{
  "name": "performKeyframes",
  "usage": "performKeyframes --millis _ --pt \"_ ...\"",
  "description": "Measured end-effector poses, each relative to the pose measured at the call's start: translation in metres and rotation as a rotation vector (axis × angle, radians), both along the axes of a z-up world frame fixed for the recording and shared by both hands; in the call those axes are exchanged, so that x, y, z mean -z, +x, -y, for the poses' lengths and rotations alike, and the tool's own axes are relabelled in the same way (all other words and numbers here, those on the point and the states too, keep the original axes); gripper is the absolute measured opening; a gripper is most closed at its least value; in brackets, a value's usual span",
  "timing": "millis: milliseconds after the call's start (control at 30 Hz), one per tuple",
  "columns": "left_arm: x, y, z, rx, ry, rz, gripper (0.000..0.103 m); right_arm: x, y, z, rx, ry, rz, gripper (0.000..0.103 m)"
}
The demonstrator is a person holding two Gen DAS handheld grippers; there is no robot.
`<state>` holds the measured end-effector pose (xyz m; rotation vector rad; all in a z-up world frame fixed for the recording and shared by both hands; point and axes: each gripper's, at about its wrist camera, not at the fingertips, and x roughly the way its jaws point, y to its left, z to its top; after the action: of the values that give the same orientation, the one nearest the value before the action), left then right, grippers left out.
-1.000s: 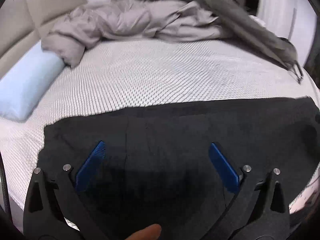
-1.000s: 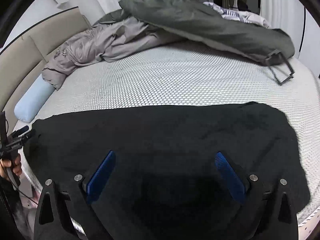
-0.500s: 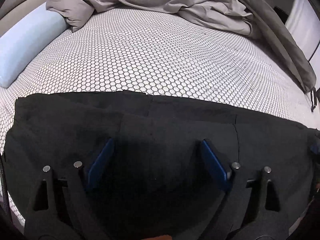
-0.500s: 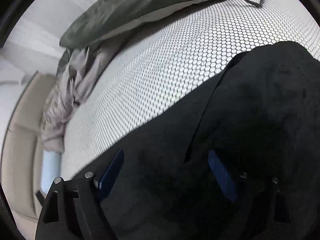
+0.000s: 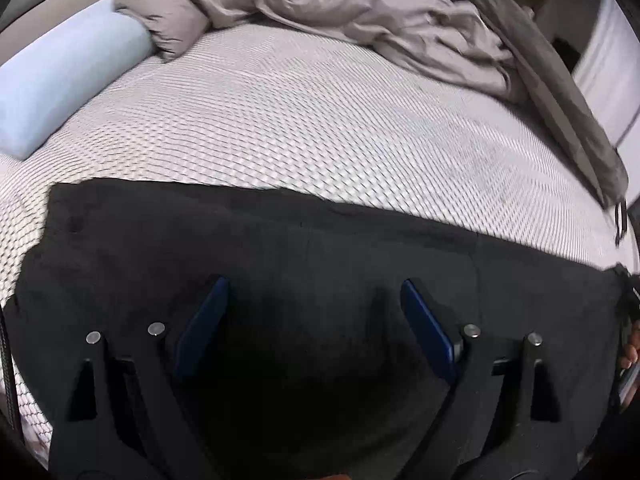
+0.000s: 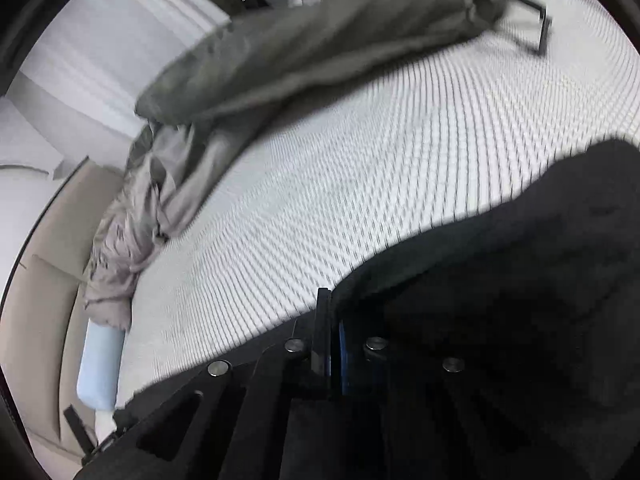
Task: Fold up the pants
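A bed (image 5: 304,128) fills both views, covered in a white sheet with a fine honeycomb print. In the left wrist view a crumpled grey duvet (image 5: 320,4) lies at 12 o'clock, a pale blue bolster (image 5: 60,80) at 10 o'clock against a beige headboard (image 6: 36,300), and a darker olive cover (image 5: 560,92) runs down toward 2 o'clock, ending in a strap with a buckle. White walls or curtains stand behind the bed in the right wrist view.

The pants (image 5: 320,264) are black and lie flat across the near edge of the bed, from 9 o'clock to 3 o'clock in the left view, with a seam down the middle and a stepped upper edge. In the right view the cloth bulges up at 3 o'clock.

The left gripper (image 5: 314,316) stands wide apart over the pants, its blue pads clear of the cloth. The right gripper (image 6: 334,320) has just been closing and is now clamped on an edge of the pants, at 6 o'clock in its view.
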<state>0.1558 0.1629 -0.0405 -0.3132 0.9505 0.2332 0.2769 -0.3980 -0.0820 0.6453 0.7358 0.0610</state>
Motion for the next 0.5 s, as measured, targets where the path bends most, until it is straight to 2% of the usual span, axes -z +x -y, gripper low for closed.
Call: performKeyframes --millis 100,167,233,333,433,500 --pt "-0.006 -0.008 -0.018 -0.047 -0.01 0.025 0.087 -0.014 -0.001 0.0 0.079 -0.025 0.064 0.002" --pt "-0.007 -0.011 -0.029 -0.066 0.001 0.025 0.087 -0.013 0.004 0.001 0.107 -0.025 0.031 0.002" --pt "-0.006 -0.014 -0.041 -0.086 0.013 0.022 0.087 -0.004 0.013 0.001 0.096 -0.015 -0.035 0.003" --pt "-0.003 -0.017 -0.063 -0.125 0.04 -0.001 0.087 0.006 0.012 0.005 0.088 0.007 -0.082 0.006" --pt "0.001 -0.024 -0.079 -0.14 0.013 -0.011 0.087 0.007 0.008 0.006 0.081 0.024 -0.082 0.009" --pt "-0.004 -0.031 -0.091 -0.169 0.018 0.012 0.086 0.007 0.006 0.007 0.069 0.031 -0.072 0.009"
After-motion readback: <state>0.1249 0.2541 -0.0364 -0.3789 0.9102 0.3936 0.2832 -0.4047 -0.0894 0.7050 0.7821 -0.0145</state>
